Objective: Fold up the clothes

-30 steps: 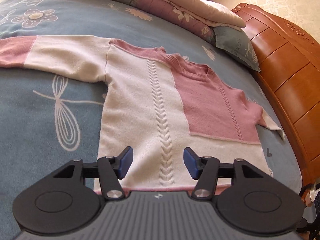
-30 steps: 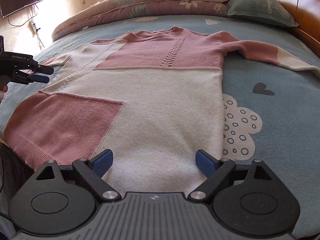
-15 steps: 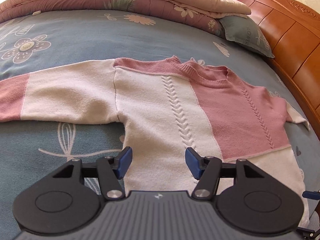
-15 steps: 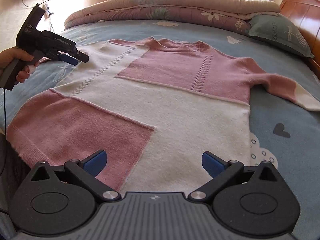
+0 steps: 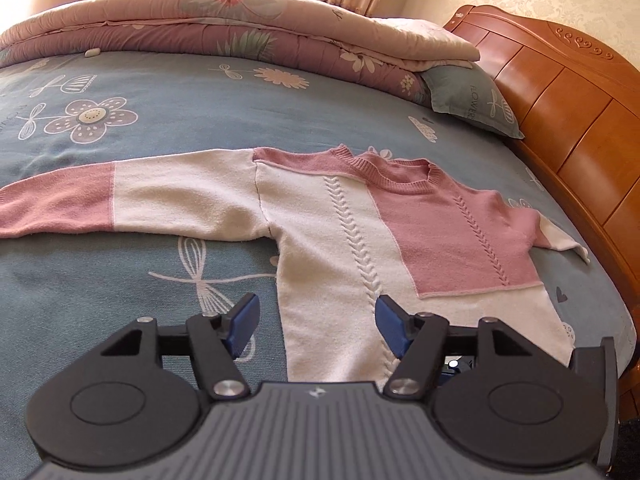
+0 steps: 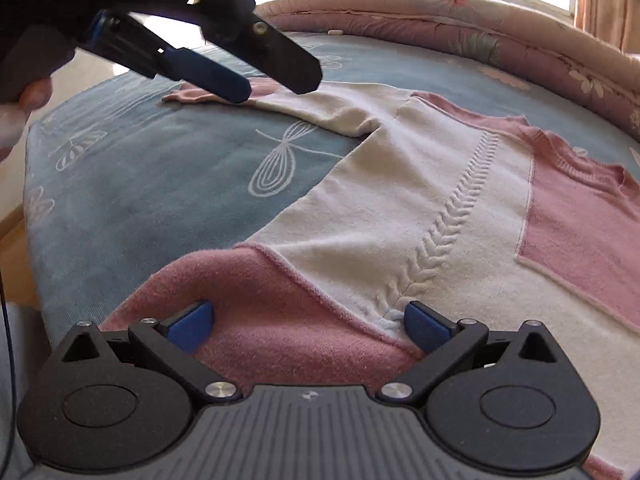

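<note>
Below both parted claws (image 5: 316, 322) (image 6: 306, 328), sweater (image 5: 340, 232) lies flat on bed (image 5: 160, 120).

Both wrist views look steeply down across the bed (image 5: 168, 120). The left sits farther back; the right hovers close. Both share the sweater (image 5: 344, 240), its braid stitching.

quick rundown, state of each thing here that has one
sweater: spread flat, unfolded, sleeves out
left gripper: jaws opening, nothing between them
right gripper: open, empty, over the hem
quilt: folded at the bed's far side
pillow: partly under the quilt
</note>
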The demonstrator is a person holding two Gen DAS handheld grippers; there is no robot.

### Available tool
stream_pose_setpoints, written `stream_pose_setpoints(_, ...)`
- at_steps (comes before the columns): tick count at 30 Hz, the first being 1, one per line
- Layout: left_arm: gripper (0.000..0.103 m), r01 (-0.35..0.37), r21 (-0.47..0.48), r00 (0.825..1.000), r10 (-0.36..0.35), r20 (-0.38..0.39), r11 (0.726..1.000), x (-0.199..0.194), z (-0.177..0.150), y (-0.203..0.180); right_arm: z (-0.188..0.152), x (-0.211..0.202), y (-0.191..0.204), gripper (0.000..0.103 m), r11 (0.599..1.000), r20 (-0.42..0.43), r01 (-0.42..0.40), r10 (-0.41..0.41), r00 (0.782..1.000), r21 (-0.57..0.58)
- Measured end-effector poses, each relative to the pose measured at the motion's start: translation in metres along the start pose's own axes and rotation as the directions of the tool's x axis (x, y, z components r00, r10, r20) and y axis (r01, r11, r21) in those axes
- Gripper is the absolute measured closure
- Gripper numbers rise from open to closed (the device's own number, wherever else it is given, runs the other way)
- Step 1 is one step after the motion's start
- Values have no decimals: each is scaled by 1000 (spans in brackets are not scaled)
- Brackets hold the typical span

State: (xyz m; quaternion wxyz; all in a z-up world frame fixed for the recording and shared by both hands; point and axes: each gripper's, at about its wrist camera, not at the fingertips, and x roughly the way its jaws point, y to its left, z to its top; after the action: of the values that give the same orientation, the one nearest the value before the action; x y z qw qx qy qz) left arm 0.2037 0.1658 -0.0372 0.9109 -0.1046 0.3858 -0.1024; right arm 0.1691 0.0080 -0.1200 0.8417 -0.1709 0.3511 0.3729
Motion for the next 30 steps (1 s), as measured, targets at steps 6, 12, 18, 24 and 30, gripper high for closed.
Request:
stream_pose_setpoints(6,38,59,45,998,-57,-41,997,12,-17,-7,-33,-49,3,0,997,-101,-45,39,994,-60)
stream_pose_setpoints(12,37,178,43,983,-176,-59,983,32,-32,-28,-41,-82,-18,0,998,-77,29,-24,997,57)
stream_pose_setpoints(18,39,148,9,981,-145,-130,989,59,-55,-27,-79,-91,-34,0,988,-150,41,-19,988,149)
stream_pose_setpoints(24,36,100,18,985,-96,-141,995,56,-50,-31,-87,-120,-40,0,987,-147,18,6,989,163)
stream_pose_setpoints(30,36,50,27,991,-47,-125,998,49,-45,-44,-46,-77,-68,0,964,-63,203,-195,979,174)
